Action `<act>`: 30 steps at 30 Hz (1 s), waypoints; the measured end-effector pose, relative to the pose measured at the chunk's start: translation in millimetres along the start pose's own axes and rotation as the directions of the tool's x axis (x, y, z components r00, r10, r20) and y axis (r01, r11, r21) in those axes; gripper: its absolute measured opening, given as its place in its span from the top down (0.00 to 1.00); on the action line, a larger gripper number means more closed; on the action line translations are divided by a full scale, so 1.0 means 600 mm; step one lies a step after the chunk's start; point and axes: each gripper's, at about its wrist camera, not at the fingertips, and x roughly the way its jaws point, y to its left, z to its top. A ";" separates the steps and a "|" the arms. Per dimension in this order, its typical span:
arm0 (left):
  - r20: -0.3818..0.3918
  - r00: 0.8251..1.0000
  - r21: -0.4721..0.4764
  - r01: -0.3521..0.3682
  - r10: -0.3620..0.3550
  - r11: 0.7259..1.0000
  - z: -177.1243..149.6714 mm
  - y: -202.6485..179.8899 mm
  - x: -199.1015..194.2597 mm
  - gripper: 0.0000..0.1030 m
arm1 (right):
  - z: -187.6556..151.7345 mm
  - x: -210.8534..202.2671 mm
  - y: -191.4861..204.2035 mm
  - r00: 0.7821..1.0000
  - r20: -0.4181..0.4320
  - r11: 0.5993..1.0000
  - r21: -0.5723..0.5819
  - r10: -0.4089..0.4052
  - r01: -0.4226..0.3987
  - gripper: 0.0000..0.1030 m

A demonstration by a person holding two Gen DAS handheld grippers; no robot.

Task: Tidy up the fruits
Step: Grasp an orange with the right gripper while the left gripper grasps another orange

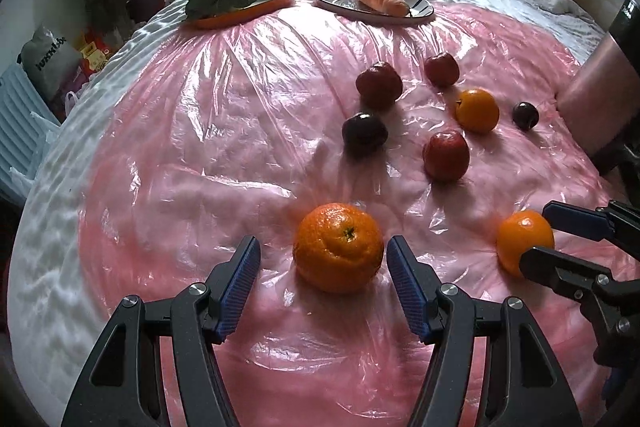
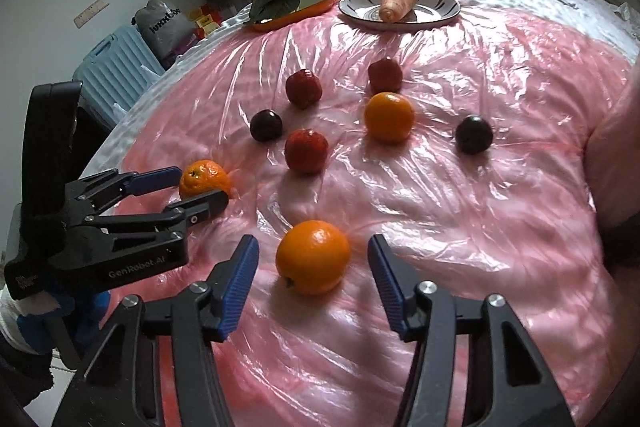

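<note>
1. On the pink plastic sheet (image 1: 200,131) I count three oranges, three red apples and two dark plums.
2. My left gripper (image 1: 323,259) stands open around the rough-skinned orange (image 1: 338,247), pads clear of it.
3. My right gripper (image 2: 313,259) gapes wide around the smooth orange (image 2: 313,257), not touching.

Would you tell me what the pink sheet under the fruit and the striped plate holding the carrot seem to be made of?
Pink sheet: thin translucent plastic film, glossy; it is crinkled and throws bright glints. Striped plate: probably glazed ceramic, with a smooth shiny face and dark radial stripes, though coated metal or melamine cannot be excluded.
</note>
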 end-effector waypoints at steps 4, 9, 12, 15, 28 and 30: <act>-0.001 1.000 -0.006 -0.002 0.002 1.000 -0.001 0.002 0.003 0.42 | 0.000 0.009 -0.003 1.000 -0.012 1.000 -0.003 0.006 -0.007 0.14; -0.002 1.000 -0.006 -0.003 0.003 1.000 -0.002 0.001 0.006 0.43 | -0.002 0.019 0.005 1.000 -0.025 1.000 -0.020 0.012 -0.013 0.20; -0.004 1.000 -0.008 0.000 0.000 1.000 -0.003 0.001 0.010 0.45 | -0.001 0.023 0.006 1.000 -0.031 1.000 -0.029 0.006 -0.007 0.25; -0.005 1.000 -0.009 0.000 0.000 1.000 -0.003 0.001 0.013 0.46 | -0.002 0.029 0.008 0.999 -0.040 0.999 -0.037 -0.004 0.003 0.26; 0.011 0.999 -0.006 0.041 -0.041 0.999 -0.006 0.003 0.007 0.61 | -0.006 0.028 0.003 1.000 -0.025 1.000 -0.020 0.002 -0.002 0.28; 0.017 0.998 -0.014 0.053 -0.053 0.998 -0.007 0.008 0.004 0.61 | -0.007 0.026 0.001 1.000 -0.021 1.000 -0.010 0.008 -0.009 0.28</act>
